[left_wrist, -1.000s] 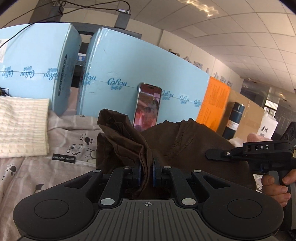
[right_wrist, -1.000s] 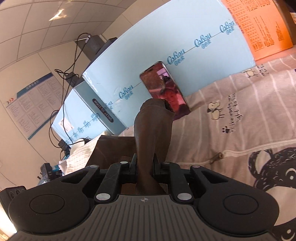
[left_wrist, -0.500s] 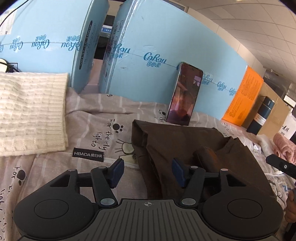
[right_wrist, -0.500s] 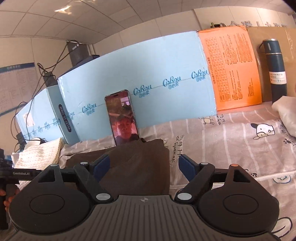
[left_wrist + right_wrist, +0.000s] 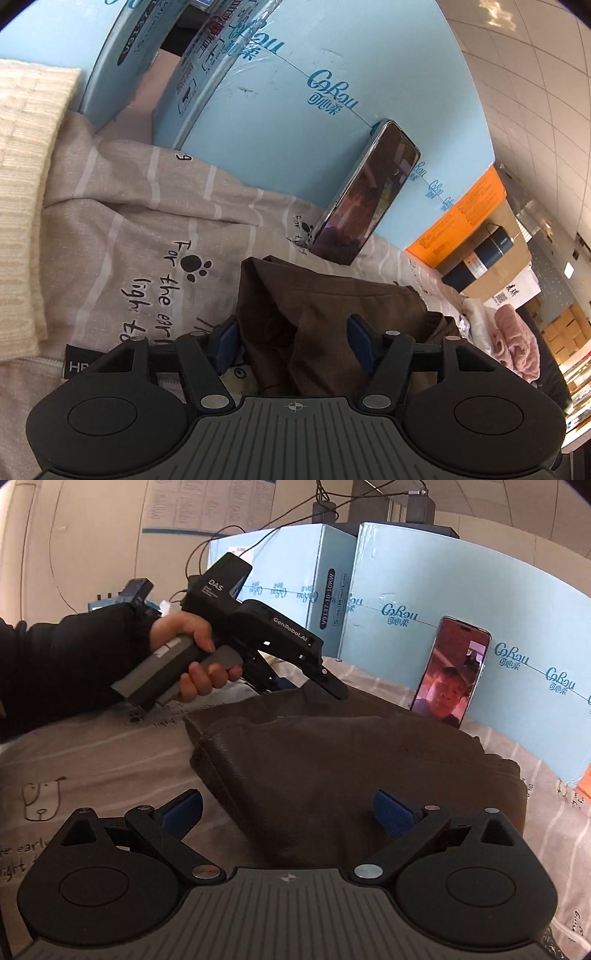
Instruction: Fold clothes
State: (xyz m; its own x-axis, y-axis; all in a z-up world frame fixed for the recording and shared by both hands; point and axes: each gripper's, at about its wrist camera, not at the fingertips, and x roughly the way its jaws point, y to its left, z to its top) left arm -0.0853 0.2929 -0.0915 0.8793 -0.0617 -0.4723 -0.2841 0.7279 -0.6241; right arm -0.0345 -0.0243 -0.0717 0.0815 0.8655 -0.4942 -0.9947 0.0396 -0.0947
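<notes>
Only my right camera shows the hand point(image 5: 192, 657) gripping the left tongs point(image 5: 293, 341), which, like my right tongs point(image 5: 288, 812), gape wide over the brown garment point(image 5: 351, 760) on the bedsheet point(image 5: 147, 229), holding nothing.

**An office or storeroom set up as a recording spot**

The ceiling point(image 5: 535, 74) is gridded office tile. Posters point(image 5: 207, 502) hang on a plain wall, with cables point(image 5: 229, 531) trailing over blue foam boards point(image 5: 443, 590) that wall off the work area. Stacked cartons point(image 5: 561, 328) stand in the background. A cartoon-print sheet point(image 5: 147, 229) covers the surface, and a phone point(image 5: 365, 195) leans against the foam. An orange sheet point(image 5: 465, 214) and a flask point(image 5: 480, 262) stand beside it.
</notes>
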